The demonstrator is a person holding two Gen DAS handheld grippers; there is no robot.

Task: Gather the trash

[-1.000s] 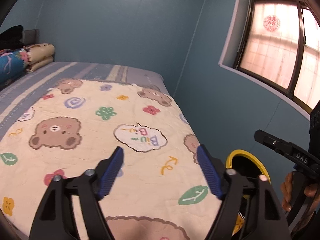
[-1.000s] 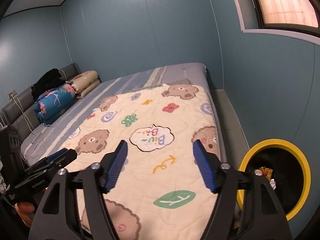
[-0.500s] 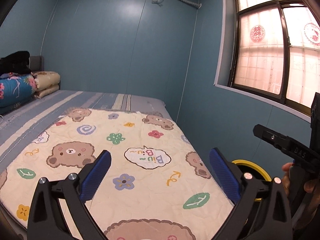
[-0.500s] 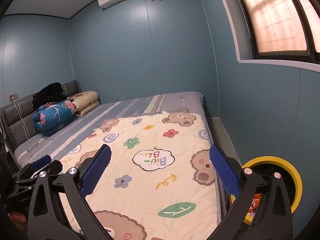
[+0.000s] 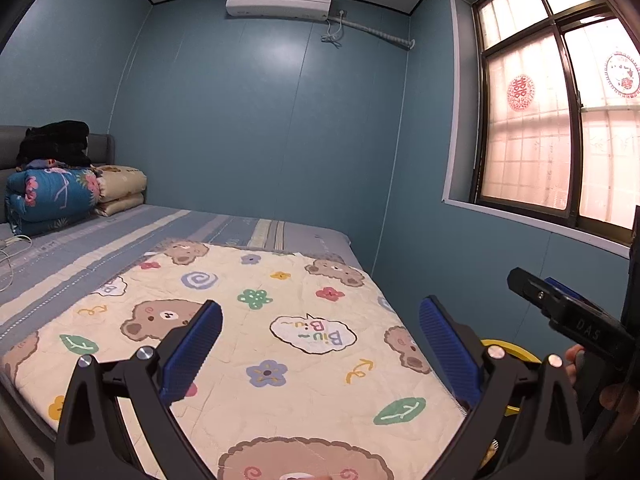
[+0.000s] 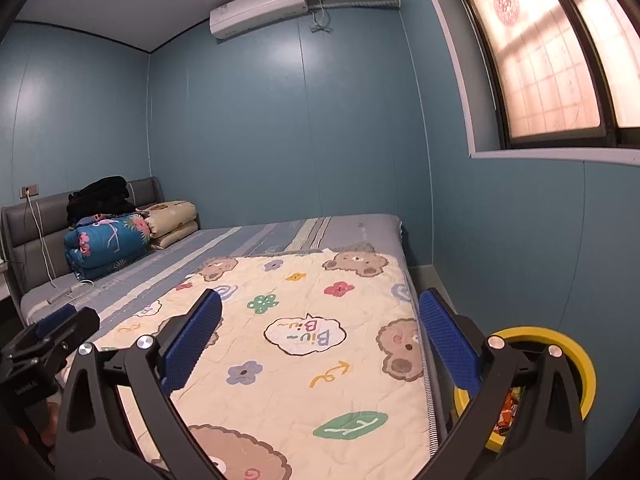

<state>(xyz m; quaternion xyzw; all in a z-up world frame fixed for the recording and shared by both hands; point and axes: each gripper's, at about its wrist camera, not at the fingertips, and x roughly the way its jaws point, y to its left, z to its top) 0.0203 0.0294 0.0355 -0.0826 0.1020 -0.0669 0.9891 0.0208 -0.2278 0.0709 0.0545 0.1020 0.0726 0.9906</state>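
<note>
A yellow-rimmed trash bin point(image 6: 560, 344) stands on the floor at the bed's right side, with orange wrappers point(image 6: 507, 412) inside; its rim also shows in the left wrist view point(image 5: 516, 354). My left gripper point(image 5: 320, 344) is open and empty above the cream bear-print quilt point(image 5: 280, 320). My right gripper point(image 6: 320, 340) is open and empty over the same quilt point(image 6: 304, 320). Each gripper shows in the other's view: the right one point(image 5: 568, 312) and the left one point(image 6: 52, 332). I see no loose trash on the bed.
Folded bedding point(image 6: 108, 240) and a black garment point(image 6: 100, 196) are piled by the grey headboard point(image 6: 32, 232). A white cable point(image 5: 12, 248) lies on the striped sheet. Blue walls, a window point(image 5: 560, 120) on the right and an air conditioner point(image 5: 280, 0) up high enclose the room.
Both grippers have tilted upward and opened wider. More wall, the window and the air conditioner are in view; the bin sits lower in both views.
</note>
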